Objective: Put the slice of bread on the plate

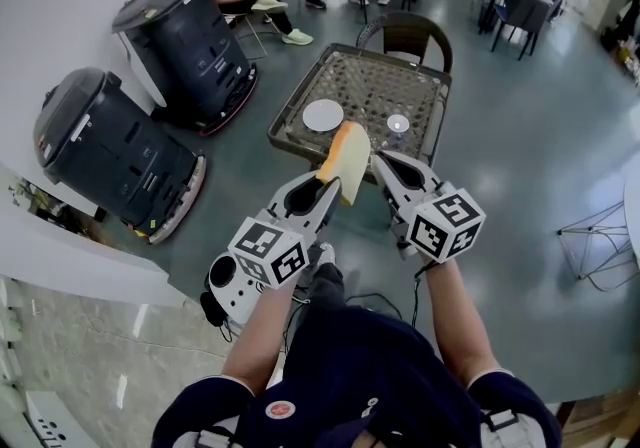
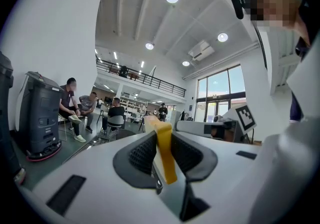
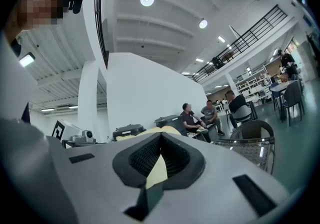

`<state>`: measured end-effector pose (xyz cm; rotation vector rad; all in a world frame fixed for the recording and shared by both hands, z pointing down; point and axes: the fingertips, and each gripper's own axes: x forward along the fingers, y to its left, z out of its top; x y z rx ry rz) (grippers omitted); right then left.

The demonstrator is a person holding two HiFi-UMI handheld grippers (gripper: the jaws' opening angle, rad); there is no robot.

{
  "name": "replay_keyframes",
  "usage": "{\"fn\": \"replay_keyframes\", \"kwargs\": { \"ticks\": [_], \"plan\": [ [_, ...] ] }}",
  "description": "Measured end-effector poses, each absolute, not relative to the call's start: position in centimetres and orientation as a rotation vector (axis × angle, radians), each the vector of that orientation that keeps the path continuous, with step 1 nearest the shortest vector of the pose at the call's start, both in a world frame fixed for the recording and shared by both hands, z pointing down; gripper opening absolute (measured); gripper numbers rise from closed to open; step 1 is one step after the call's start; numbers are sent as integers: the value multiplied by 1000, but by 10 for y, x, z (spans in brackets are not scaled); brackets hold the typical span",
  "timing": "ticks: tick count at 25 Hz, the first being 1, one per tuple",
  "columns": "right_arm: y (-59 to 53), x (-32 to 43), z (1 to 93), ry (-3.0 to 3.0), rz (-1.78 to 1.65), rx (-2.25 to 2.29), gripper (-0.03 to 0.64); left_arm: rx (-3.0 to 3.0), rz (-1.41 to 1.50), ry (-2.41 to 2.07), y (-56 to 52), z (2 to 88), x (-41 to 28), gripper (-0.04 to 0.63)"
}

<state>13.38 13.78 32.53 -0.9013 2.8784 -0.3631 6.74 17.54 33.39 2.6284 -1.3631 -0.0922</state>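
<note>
Left gripper [image 1: 322, 186] clamped the slice of bread [image 1: 347, 158] at its 6 o'clock end, and right gripper [image 1: 385, 164] pinched its 3 o'clock edge! The slice stood on edge in mid-air, long axis pointing to 12 o'clock. Beyond, at 11 o'clock, the plate [image 1: 323, 115] sat on the table [image 1: 292, 101].

The head view looked steeply down from above the person, onto the desk [image 1: 375, 86] and the left tongs [image 1: 335, 184] and right tongs [image 1: 385, 158] held on its near side. Each gripper view rode close behind its own tongs, facing level towards the desk. All three views shared the seated people [image 3: 195, 118] beyond the desk.
</note>
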Motion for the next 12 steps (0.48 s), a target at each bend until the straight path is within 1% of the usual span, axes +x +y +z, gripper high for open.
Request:
{"fn": "replay_keyframes", "kwargs": {
  "ticks": [12],
  "plan": [
    [61, 109, 352, 2887, -442, -954, 6, 2599, -86, -1311, 95, 356, 40, 92]
  ]
}}
